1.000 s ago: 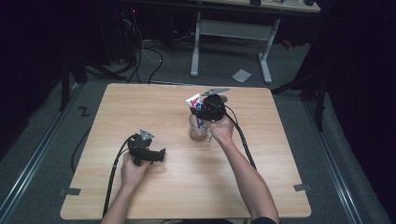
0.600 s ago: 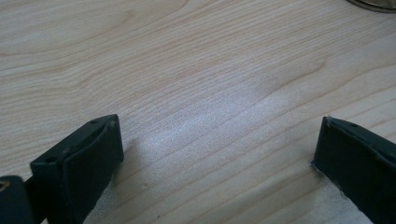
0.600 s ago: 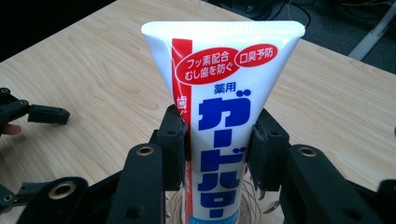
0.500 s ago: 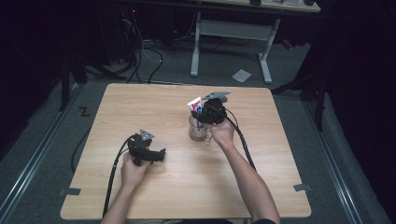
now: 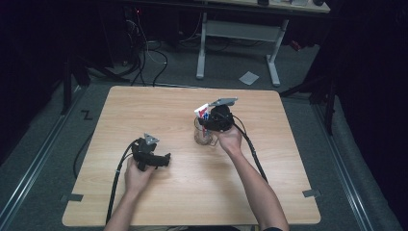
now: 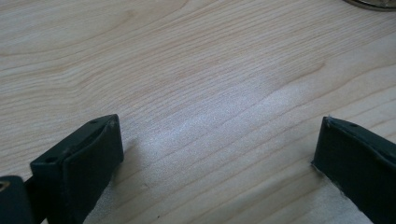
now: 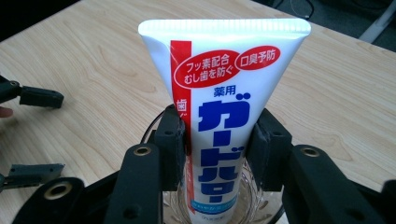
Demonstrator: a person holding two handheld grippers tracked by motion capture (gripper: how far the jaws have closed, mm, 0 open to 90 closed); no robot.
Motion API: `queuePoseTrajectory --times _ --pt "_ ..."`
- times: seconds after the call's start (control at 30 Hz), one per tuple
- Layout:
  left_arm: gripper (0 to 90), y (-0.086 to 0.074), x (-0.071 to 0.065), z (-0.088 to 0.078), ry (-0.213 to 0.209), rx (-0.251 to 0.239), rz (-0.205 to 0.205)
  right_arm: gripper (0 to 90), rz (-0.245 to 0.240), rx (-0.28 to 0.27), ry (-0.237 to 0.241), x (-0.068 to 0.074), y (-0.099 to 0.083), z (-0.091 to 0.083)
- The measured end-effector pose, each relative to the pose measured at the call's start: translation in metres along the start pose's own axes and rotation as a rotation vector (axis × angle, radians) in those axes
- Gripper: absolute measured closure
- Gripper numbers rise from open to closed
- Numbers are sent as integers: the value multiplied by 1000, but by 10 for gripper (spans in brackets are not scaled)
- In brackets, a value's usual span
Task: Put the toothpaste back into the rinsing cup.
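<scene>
Toothpaste tube (image 7: 219, 112), clamped by right gripper (image 7: 219, 140), now stands lower inside glass (image 5: 202, 137), suggesting placement; left gripper (image 6: 219, 158) idle, agape.

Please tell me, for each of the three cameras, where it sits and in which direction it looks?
High view: above the table, looking down; both forearms, both grippers.
Left gripper view: on the left gripper, facing bare tabletop; open jaws.
Right gripper view: on the right gripper, facing the toothpaste tube over a glass.
Shared: tube, high and right views.
</scene>
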State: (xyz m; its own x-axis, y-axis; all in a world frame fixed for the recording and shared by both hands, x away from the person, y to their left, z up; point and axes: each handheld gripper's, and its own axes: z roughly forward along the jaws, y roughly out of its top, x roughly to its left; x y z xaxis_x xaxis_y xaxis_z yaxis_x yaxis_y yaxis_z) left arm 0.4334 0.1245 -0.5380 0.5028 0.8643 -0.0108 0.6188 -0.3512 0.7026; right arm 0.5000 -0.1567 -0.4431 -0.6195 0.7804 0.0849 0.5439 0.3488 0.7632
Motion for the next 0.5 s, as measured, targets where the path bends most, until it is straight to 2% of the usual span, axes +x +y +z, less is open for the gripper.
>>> queuePoseTrajectory --times 0.13,0.37,0.5 --pt "16 0 0 0 2 -2 -1 603 14 -5 9 -3 -3 -3" --pt "16 0 0 0 1 -1 -1 591 -24 4 4 -1 -7 -8" --pt "16 0 0 0 1 -2 -1 586 -21 3 11 -2 -8 -9"
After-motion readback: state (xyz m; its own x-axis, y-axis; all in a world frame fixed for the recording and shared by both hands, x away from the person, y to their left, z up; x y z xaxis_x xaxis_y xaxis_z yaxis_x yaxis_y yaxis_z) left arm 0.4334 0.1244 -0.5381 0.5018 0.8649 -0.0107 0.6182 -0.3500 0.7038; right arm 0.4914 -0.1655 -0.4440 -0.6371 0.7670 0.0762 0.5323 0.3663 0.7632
